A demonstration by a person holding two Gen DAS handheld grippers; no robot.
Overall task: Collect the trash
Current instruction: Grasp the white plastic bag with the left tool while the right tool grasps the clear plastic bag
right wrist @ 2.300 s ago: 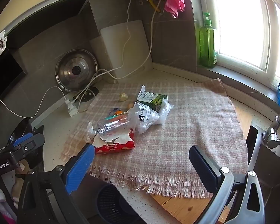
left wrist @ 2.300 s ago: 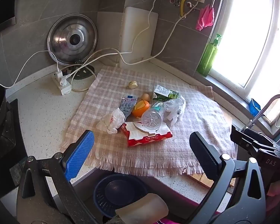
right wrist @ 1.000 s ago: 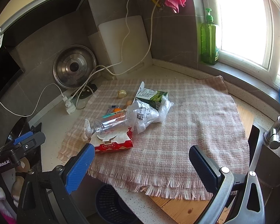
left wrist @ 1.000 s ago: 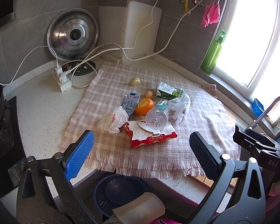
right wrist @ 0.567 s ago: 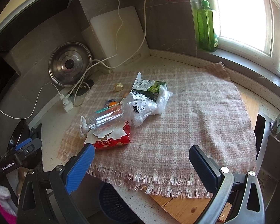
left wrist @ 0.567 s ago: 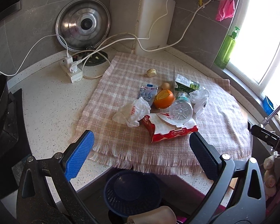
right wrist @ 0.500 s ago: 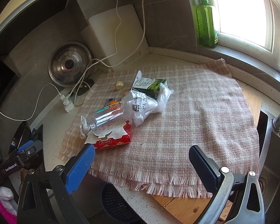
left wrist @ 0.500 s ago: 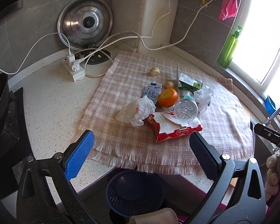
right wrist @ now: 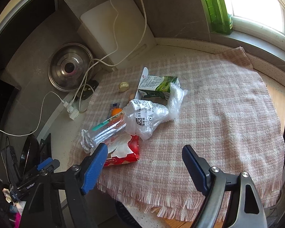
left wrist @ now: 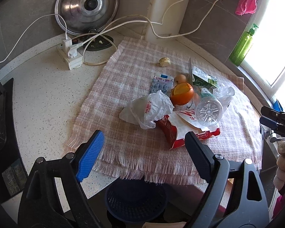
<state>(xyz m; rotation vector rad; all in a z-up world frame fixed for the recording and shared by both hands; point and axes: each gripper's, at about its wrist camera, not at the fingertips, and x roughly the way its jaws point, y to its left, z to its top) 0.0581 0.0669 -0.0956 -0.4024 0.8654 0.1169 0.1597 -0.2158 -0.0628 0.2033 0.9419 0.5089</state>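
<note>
Trash lies piled on a pink plaid cloth [left wrist: 123, 87]: a crumpled white bag [left wrist: 148, 110], a red tissue pack [left wrist: 188, 133], a clear bottle [left wrist: 209, 112], an orange [left wrist: 181, 94], a green carton [left wrist: 204, 77] and a blue packet [left wrist: 161, 83]. My left gripper [left wrist: 144, 138] hovers over the cloth's near edge, short of the white bag, its jaws closing with nothing between them. My right gripper [right wrist: 144, 150] hangs just right of the tissue pack [right wrist: 123, 152] and below the clear plastic bag [right wrist: 148, 117], jaws also closing on nothing. A dark blue basket [left wrist: 134, 197] sits below the counter edge.
A steel pot lid [left wrist: 86, 5] and a white cutting board [left wrist: 167, 9] lean on the back wall. A power strip [left wrist: 71, 55] with white cables lies left of the cloth. A green soap bottle [right wrist: 217, 7] stands by the window. A black stove [left wrist: 0, 114] borders the left.
Both grippers have come lower and nearer to the trash pile, which looks larger now. The jaws of each stand a little narrower than before.
</note>
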